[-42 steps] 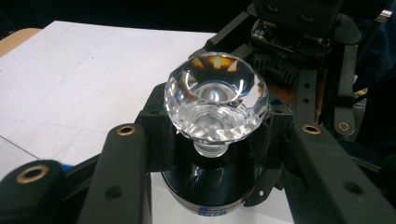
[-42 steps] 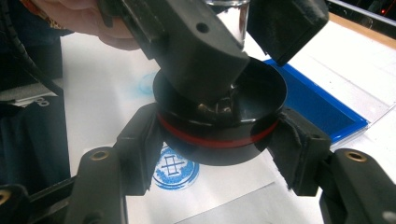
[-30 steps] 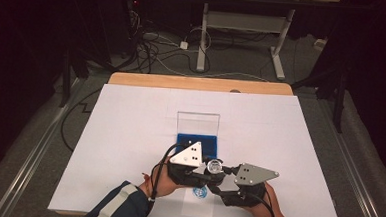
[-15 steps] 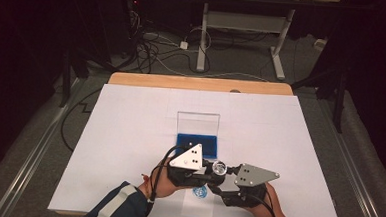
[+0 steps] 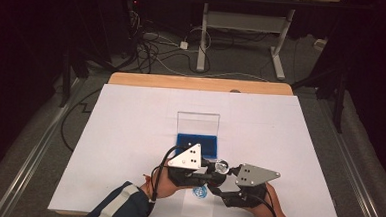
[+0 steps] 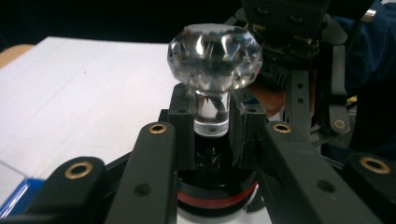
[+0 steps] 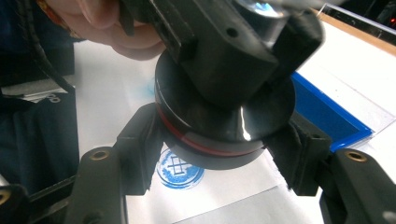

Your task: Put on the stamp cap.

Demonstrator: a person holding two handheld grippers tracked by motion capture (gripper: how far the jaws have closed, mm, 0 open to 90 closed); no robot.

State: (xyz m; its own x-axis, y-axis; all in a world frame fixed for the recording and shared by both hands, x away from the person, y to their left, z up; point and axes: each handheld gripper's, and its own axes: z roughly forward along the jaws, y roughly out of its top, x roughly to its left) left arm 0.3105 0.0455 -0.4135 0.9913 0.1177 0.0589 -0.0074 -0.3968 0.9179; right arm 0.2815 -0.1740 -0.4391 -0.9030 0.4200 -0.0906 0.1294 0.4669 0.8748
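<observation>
A stamp with a faceted clear knob [image 6: 215,58] and a round black base with a red ring [image 7: 224,121] is held just above the table between both grippers. My left gripper [image 6: 212,126] has just been closing and is shut on the clear stem under the knob. My right gripper [image 7: 219,151] is shut on the black base from both sides. In the high view the knob [image 5: 222,166] glints between the left gripper [image 5: 211,175] and the right gripper [image 5: 218,186]. A round blue print [image 7: 180,170] lies on the paper below the base.
A blue ink pad [image 5: 197,145] sits in a clear case just beyond the grippers, its lid [image 5: 198,123] standing upright. A small white slip [image 5: 196,206] carries the blue print [image 5: 200,192]. The white mat [image 5: 289,143] spreads wide to either side.
Both hands stay where they were. The high view shows no shift of the stamp or the case.
</observation>
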